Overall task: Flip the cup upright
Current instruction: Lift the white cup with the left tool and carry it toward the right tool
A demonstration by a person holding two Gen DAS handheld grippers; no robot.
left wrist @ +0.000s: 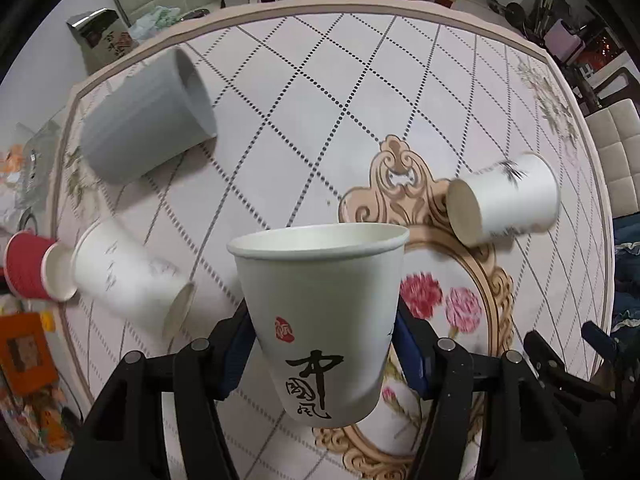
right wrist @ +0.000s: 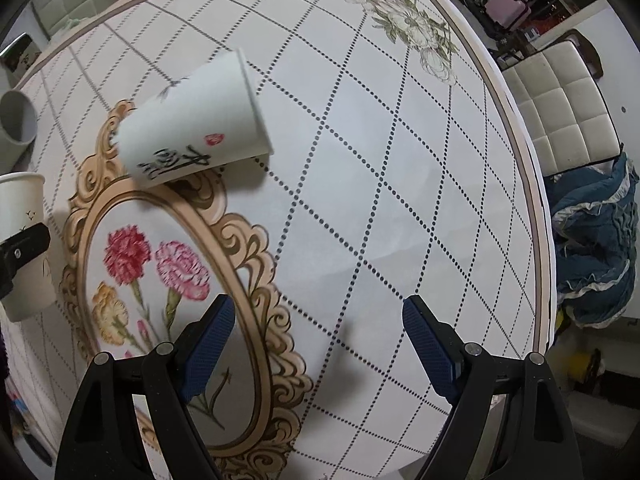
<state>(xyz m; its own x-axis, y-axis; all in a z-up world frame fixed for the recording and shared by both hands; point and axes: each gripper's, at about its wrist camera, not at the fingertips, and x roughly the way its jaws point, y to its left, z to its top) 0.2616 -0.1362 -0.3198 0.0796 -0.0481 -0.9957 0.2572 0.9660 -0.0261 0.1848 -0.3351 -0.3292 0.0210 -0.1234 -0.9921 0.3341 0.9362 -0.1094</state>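
My left gripper (left wrist: 322, 344) is shut on a white paper cup (left wrist: 320, 316) with black calligraphy and holds it upright, mouth up, above the table; the cup also shows at the left edge of the right wrist view (right wrist: 22, 240). A second white paper cup lies on its side at the right (left wrist: 506, 198), and in the right wrist view (right wrist: 192, 126) it lies ahead and left of my right gripper (right wrist: 318, 344), which is open and empty above the table. A third white cup (left wrist: 128, 276) lies on its side at the left.
A grey cup (left wrist: 148, 120) lies on its side at the back left. A red cup (left wrist: 28, 270) lies at the left table edge. The round table (right wrist: 400, 200) has a patterned cloth. White chairs (right wrist: 560, 108) and blue fabric (right wrist: 592, 248) stand to the right.
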